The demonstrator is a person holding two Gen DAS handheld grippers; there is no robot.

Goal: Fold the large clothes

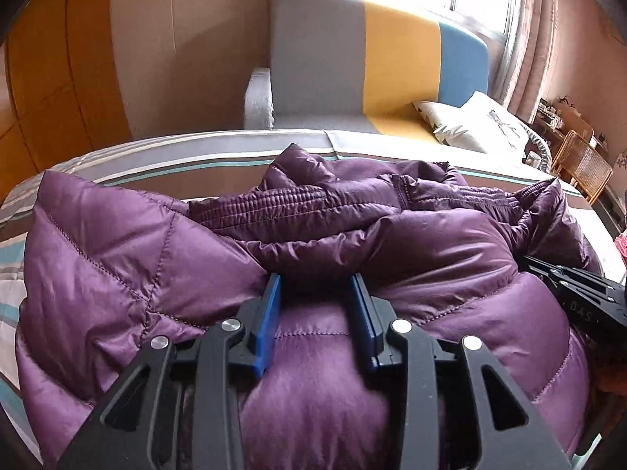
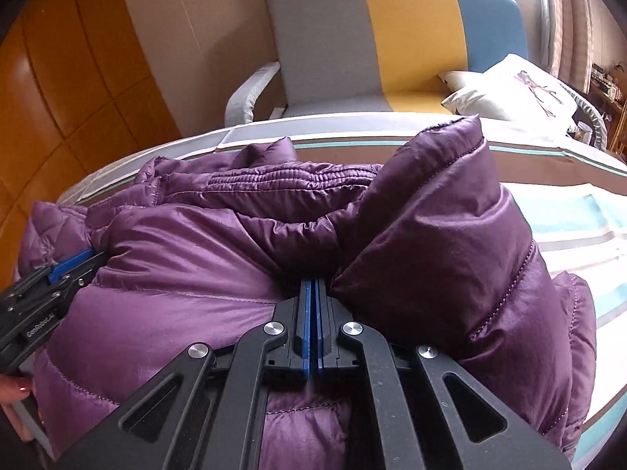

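Note:
A puffy purple quilted jacket [image 1: 431,243] lies bunched on the striped bed [image 1: 196,152]. My left gripper [image 1: 315,278] rests on top of it, with its blue pads apart and a bulge of fabric lying between them; its tips nose into a fold. In the right wrist view the same jacket [image 2: 176,243] fills the middle. My right gripper [image 2: 315,282] has its blue pads pressed together, and jacket fabric puckers at its tips. A thick flap of the jacket stands up just right of it. The left gripper [image 2: 70,262] shows at the left edge, and the right gripper's black body [image 1: 580,293] at the right edge.
Beyond the bed [image 2: 548,180] stands a sofa [image 1: 321,58] in grey, yellow and blue with a white pillow [image 1: 482,121] on it. A rattan chair [image 1: 588,164] and curtains are at the far right, wooden panels at the left. A fingertip with a painted nail [image 2: 15,385] shows at the lower left.

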